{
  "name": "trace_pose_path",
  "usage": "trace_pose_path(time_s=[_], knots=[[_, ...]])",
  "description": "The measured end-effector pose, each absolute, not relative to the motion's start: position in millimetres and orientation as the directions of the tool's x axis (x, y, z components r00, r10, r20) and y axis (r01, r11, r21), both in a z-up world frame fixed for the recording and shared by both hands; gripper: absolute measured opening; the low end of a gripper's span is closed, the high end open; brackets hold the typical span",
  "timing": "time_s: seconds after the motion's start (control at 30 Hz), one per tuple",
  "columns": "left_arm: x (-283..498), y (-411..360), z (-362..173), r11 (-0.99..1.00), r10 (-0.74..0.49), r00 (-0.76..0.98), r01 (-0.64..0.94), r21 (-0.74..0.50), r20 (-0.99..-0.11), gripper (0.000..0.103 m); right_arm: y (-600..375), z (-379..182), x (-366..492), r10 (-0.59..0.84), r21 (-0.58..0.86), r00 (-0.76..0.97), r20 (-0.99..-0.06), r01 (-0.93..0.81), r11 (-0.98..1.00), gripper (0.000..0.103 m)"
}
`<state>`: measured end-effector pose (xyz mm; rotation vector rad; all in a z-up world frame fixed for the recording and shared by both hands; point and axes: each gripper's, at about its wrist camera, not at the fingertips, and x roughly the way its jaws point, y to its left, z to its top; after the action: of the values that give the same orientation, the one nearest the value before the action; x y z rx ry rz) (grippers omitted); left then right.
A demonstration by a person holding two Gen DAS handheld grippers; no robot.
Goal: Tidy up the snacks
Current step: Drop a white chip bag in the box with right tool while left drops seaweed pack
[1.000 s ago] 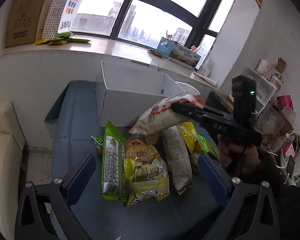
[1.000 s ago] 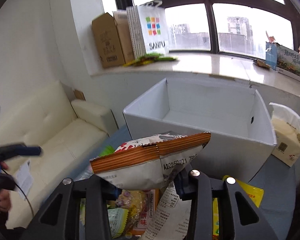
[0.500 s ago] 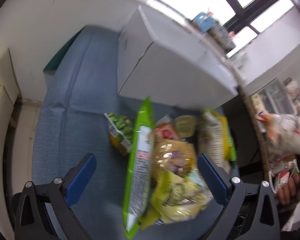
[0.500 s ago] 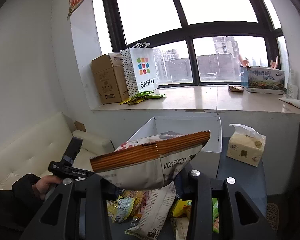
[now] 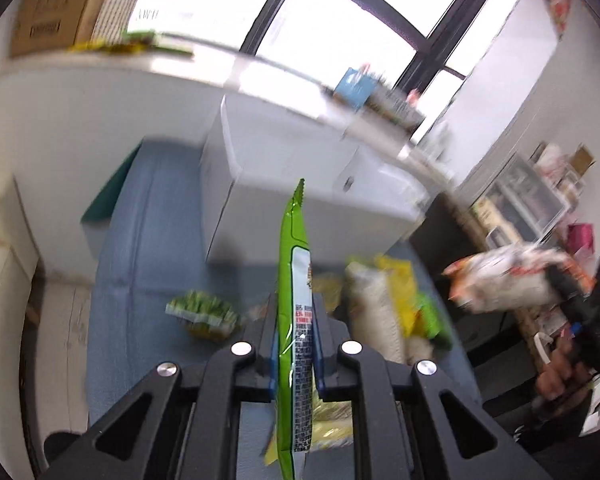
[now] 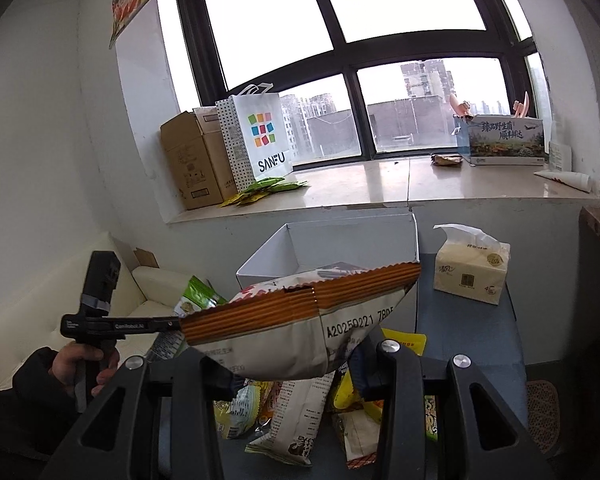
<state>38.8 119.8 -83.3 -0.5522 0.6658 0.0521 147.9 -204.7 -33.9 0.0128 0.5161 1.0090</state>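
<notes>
My left gripper point(image 5: 294, 320) is closing, and its pads press both faces of a long green snack packet point(image 5: 296, 264) that stands edge-on above the pile. The right wrist view shows that gripper point(image 6: 172, 324) at the left with the green packet point(image 6: 198, 300) at its tip. My right gripper point(image 6: 292, 368) is shut on a puffy white and orange chip bag point(image 6: 300, 320), held in the air in front of the open white box point(image 6: 340, 240). The chip bag point(image 5: 500, 280) also shows at the right of the left wrist view.
Several snack packets point(image 6: 300, 420) lie heaped on the blue table point(image 6: 460, 340) in front of the box. A tissue pack point(image 6: 468, 272) stands right of the box. A cream sofa point(image 6: 28, 320) is at the left. Cartons and a paper bag point(image 6: 260, 140) stand on the windowsill.
My left gripper went from wide open over the pile to shut on the green packet, which is now lifted. The right gripper drew back and up with the chip bag.
</notes>
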Motion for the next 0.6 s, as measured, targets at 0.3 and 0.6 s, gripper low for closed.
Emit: trace_pose_path(time_s=[0.3,0.6], knots=[[94.8,149.6,-11.0,0.84,-0.133,0.879,-0.144,-0.523,-0.457,0.014,-158.5,-6.6,196.9,0.762,0.23,0.488,-0.426,-0.756,0.613,0.043],[213.9,179.5,-11.7,0.876,-0.046,0.825,-0.238,-0.42,-0.563,0.014,-85.8,-9.7,298.1,0.654,0.191,0.562,-0.506,-0.666,0.721,0.043]])
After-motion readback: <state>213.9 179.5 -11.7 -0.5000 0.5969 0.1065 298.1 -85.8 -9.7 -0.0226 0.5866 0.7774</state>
